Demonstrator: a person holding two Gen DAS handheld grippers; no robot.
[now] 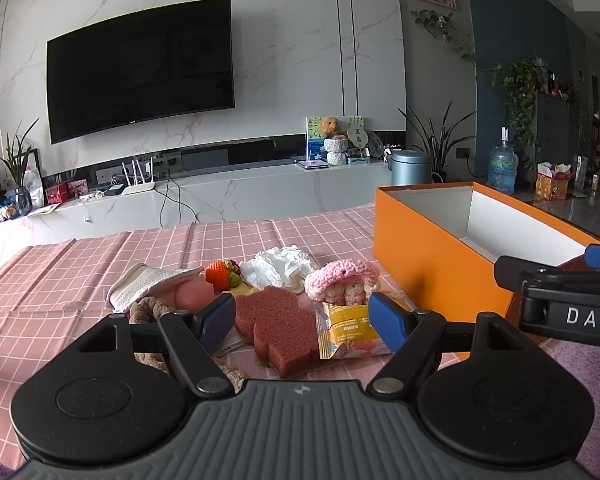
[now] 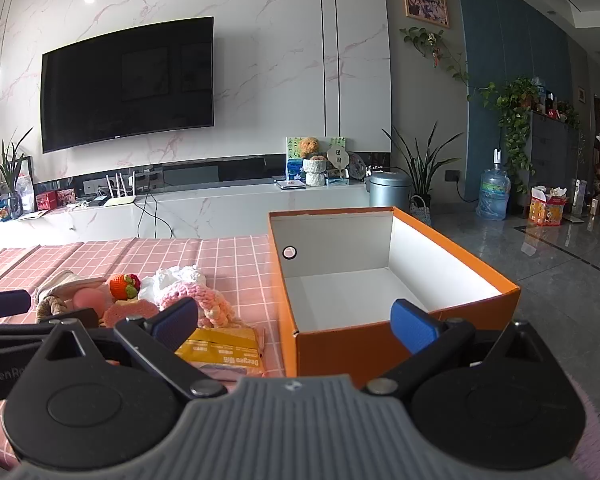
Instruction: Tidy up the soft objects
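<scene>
we hold the left gripper point(image 1: 302, 316) fingers spread above the red sponge point(image 1: 278, 330), left of the orange box point(image 2: 380, 280); the right gripper point(image 2: 296, 322) fingers are spread, empty, before this box.

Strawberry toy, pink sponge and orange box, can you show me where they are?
strawberry toy point(image 1: 219, 271), left wrist view, orange body.
pink sponge point(image 1: 276, 320), left wrist view, top face.
orange box point(image 2: 380, 346), right wrist view, near outer wall.
</scene>
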